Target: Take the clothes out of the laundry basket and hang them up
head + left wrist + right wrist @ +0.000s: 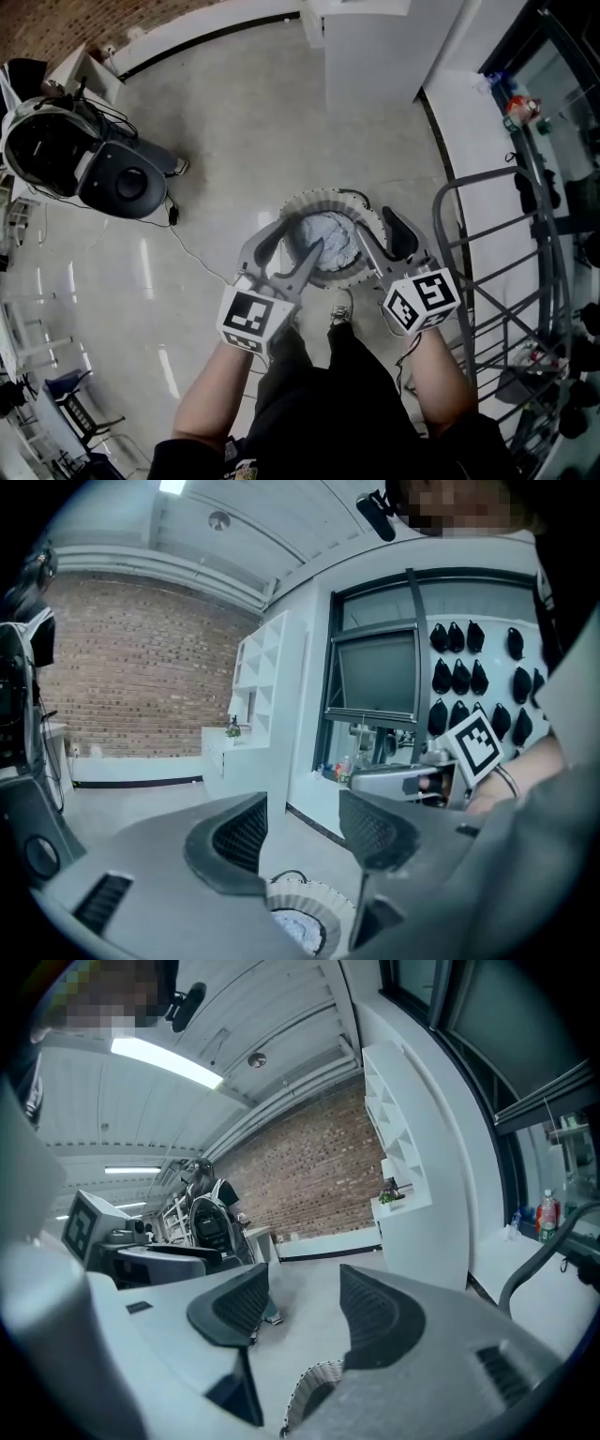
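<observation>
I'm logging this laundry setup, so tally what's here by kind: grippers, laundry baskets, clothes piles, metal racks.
2 grippers: the left gripper and the right gripper, both open and empty
1 laundry basket
1 clothes pile inside it
1 metal rack
Total: 5

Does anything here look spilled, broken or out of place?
Nothing stands out. The basket sits upright on the floor with the clothes inside, none spilled. The left gripper and right gripper are open and empty above it. Only a cable trails loose over the floor at left.
</observation>
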`<state>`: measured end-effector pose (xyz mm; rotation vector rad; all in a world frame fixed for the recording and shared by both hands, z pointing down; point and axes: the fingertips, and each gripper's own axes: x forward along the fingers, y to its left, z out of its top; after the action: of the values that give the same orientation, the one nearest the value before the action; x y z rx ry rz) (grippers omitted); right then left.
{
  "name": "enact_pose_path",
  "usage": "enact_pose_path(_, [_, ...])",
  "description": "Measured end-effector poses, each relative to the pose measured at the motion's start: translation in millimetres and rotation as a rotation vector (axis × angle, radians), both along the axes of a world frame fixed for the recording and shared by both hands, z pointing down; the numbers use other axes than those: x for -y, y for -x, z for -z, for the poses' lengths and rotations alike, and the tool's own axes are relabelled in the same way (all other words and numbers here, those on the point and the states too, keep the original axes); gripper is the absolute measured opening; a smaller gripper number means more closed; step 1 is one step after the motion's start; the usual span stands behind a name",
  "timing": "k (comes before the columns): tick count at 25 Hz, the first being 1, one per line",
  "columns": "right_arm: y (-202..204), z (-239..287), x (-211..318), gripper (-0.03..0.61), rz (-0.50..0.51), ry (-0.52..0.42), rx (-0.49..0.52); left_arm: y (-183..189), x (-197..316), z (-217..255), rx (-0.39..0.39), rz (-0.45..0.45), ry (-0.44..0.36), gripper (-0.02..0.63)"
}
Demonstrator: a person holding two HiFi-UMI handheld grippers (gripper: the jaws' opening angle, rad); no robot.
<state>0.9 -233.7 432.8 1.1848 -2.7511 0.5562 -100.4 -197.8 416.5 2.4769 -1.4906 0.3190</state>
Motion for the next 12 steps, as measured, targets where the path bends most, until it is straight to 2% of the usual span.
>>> enact_pose_path(7, [22, -8, 3, 0.241, -0.077, 0.023, -0.021, 24, 5, -7, -0.014, -0.080, 0.005, 0.229])
enact_pose_path(12, [29, -38, 21, 0.241, -0.125, 0.046, -0.047, 38, 20, -36, -0.031, -0.124, 0.052, 0.227])
